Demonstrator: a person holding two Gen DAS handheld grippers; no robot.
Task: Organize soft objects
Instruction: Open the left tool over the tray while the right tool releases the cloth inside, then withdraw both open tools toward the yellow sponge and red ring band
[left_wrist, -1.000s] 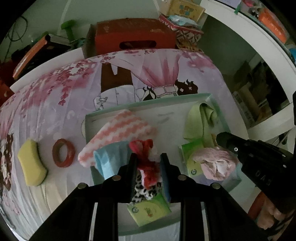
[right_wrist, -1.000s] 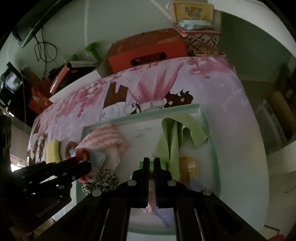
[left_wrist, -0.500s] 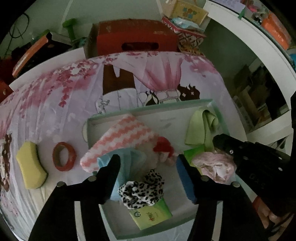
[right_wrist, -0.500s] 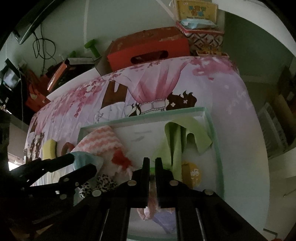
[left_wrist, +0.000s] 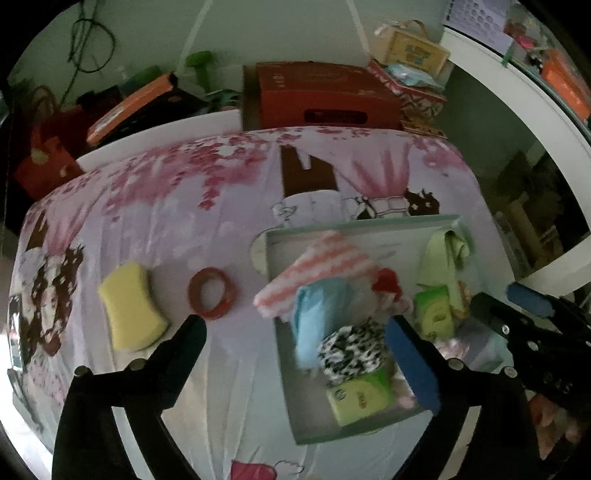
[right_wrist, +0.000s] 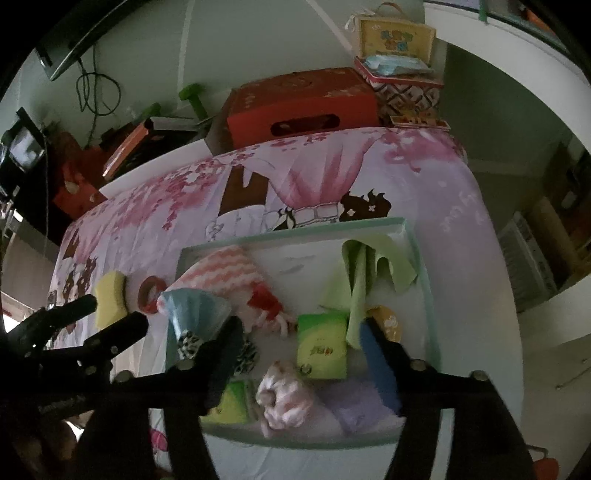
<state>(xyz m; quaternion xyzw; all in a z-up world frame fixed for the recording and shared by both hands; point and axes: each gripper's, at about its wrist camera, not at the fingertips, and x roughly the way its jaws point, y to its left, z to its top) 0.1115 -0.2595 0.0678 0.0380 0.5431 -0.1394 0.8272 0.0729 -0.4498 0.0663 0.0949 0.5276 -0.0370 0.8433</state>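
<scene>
A teal-rimmed white tray (left_wrist: 354, 223) (right_wrist: 421, 258) holds soft items: a pink striped cloth (left_wrist: 325, 262) (right_wrist: 225, 266), a blue cloth (left_wrist: 314, 317) (right_wrist: 195, 310), a leopard scrunchie (left_wrist: 351, 350), a red and white scrunchie (right_wrist: 266, 302), a green cloth (right_wrist: 365, 273), tissue packs (right_wrist: 321, 343) and a pink scrunchie (right_wrist: 284, 398). My left gripper (left_wrist: 295, 350) is open and empty above the tray's left edge. My right gripper (right_wrist: 299, 347) is open and empty over the tray; the pink scrunchie lies below it. A yellow sponge (left_wrist: 129, 306) (right_wrist: 109, 295) lies on the sheet left of the tray.
A red tape ring (left_wrist: 210, 293) (right_wrist: 149, 290) lies between the sponge and the tray. The pink floral sheet (left_wrist: 166, 206) covers the surface. A red box (left_wrist: 321, 96) and other boxes stand at the far edge. A white frame (left_wrist: 535, 110) curves at right.
Both grippers opened. The left let go of the red and leopard scrunchies and moved left; the right released the pink scrunchie into the tray and drew back.
</scene>
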